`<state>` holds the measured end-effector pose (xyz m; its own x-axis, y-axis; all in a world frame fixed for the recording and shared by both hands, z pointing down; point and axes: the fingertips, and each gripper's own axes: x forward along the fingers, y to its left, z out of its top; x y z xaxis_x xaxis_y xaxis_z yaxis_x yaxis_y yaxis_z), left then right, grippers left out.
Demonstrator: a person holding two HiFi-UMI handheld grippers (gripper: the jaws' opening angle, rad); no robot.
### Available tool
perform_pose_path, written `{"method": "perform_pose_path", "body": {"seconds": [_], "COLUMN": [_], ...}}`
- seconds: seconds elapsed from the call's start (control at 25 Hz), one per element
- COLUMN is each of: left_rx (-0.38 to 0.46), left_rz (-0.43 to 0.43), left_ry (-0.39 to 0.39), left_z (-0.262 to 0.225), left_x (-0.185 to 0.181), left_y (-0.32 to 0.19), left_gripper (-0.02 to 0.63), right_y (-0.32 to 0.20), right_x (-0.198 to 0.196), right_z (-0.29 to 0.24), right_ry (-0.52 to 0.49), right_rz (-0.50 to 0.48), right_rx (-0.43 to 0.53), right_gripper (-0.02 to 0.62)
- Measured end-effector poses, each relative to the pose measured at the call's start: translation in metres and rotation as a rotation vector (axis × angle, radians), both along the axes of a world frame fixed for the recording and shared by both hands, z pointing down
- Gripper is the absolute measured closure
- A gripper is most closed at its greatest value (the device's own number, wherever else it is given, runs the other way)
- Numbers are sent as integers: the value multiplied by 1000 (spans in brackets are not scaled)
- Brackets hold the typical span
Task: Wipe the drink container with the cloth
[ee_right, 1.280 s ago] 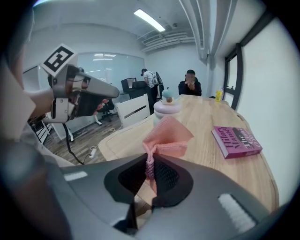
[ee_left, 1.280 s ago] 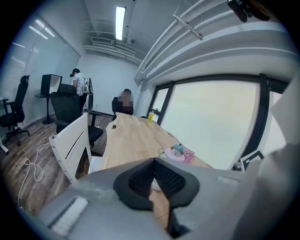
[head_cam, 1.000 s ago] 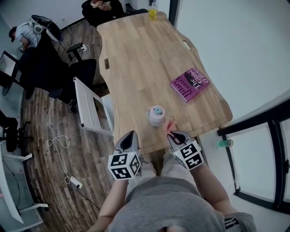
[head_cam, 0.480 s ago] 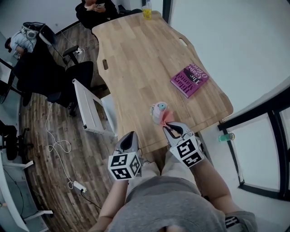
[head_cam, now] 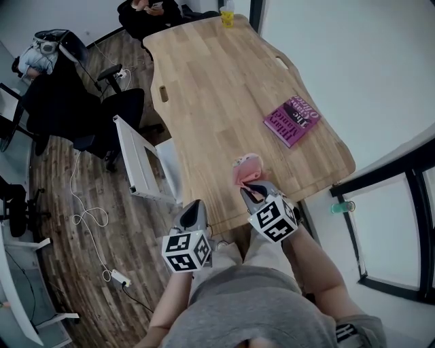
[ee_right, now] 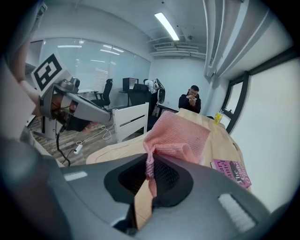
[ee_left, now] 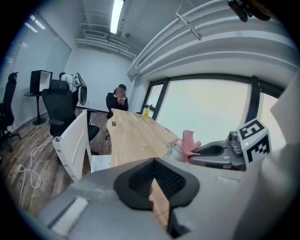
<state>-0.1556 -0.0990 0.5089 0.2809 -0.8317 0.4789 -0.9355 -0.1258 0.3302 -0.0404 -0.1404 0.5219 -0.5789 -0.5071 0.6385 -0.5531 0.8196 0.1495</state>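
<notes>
The drink container [ee_left: 175, 151], a small whitish cup, stands near the front edge of the wooden table [head_cam: 211, 88]. A pink cloth [head_cam: 247, 167] lies over its top and hides nearly all of it in the head view. My right gripper [head_cam: 251, 189] is shut on the near end of the cloth [ee_right: 177, 133], just in front of the container. My left gripper [head_cam: 196, 204] hangs off the table's front edge, left of the container, shut and holding nothing. In the left gripper view the cloth [ee_left: 190, 139] rises above the right gripper [ee_left: 213, 151].
A purple book [head_cam: 292, 121] lies at the table's right. A yellow bottle [head_cam: 228, 15] stands at the far end, where a person [head_cam: 146, 10] sits. A white chair [head_cam: 139, 163] and black office chairs [head_cam: 88, 112] stand to the left, with a cable [head_cam: 88, 217] on the floor.
My right gripper has carried the pink cloth from the container's right side up onto its top, which it now covers. The left gripper has stayed in place.
</notes>
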Motion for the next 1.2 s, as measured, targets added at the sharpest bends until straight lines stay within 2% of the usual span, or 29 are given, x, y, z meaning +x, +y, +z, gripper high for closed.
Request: {"method": "perform_pose_path", "body": {"seconds": [0.52, 1.2], "left_rx": [-24, -51], "left_rz": [-24, -28], "left_ry": [16, 20], "left_z": [11, 20], "left_x": [-17, -30], "left_y": [-2, -6], "left_gripper": [603, 603], "right_y": [-10, -14], "right_x": [-19, -30], "right_z": [44, 95], "right_ry": [69, 84], "right_rz": [-5, 64], "right_rx": [-139, -273], "right_gripper": [572, 572]}}
